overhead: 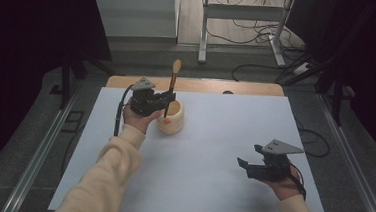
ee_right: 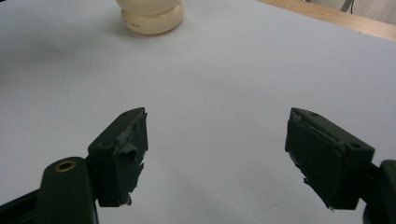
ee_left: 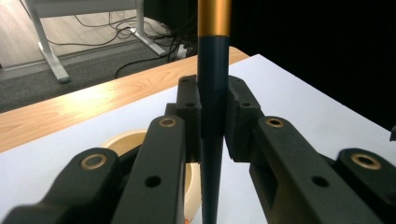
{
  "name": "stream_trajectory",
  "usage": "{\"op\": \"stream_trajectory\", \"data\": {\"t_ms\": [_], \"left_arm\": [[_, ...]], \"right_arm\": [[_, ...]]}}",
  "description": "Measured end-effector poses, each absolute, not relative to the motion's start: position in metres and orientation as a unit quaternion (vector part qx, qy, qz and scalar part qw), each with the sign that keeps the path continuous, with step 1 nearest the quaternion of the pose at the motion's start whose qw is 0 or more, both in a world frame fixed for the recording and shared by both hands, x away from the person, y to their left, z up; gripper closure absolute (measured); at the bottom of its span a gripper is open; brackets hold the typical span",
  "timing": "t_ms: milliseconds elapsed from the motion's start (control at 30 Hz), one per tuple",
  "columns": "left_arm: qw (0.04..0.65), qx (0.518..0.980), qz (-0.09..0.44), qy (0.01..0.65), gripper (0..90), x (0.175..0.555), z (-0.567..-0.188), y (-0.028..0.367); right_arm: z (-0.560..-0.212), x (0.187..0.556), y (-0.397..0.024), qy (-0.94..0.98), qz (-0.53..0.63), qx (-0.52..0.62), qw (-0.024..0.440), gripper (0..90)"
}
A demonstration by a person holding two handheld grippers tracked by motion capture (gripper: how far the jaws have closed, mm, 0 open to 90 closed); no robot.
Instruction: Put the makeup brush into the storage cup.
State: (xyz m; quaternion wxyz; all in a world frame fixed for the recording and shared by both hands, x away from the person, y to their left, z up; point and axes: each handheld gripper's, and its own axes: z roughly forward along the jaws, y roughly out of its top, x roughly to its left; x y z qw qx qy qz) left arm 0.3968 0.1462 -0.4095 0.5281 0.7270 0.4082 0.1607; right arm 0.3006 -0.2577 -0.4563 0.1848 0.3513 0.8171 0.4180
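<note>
A makeup brush (overhead: 171, 87) with a dark handle, gold ferrule and pale tuft stands upright over a cream cup (overhead: 171, 119) at the back left of the white table. My left gripper (overhead: 167, 98) is shut on the brush handle (ee_left: 212, 107), just above the cup's rim (ee_left: 122, 137). An orange tip of the handle shows in front of the cup. My right gripper (overhead: 246, 162) hovers low over the table's front right, open, with nothing between its pads (ee_right: 122, 140). The cup (ee_right: 150, 16) lies well ahead of it.
The white table top (overhead: 214, 138) has a wooden strip (overhead: 202, 85) along its far edge. Beyond are a desk frame and cables on the floor (overhead: 261, 33). Metal rails run along both sides of the table.
</note>
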Motion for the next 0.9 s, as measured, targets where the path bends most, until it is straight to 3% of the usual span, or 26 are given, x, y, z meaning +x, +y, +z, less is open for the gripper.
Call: {"op": "stream_trajectory", "data": {"t_ms": [900], "left_arm": [[0.516, 0.723, 0.162, 0.429, 78.6, 0.424, -0.410, 0.141]], "right_arm": [[-0.458, 0.302, -0.258, 0.821, 0.412, 0.351, 0.183, 21.6]]}}
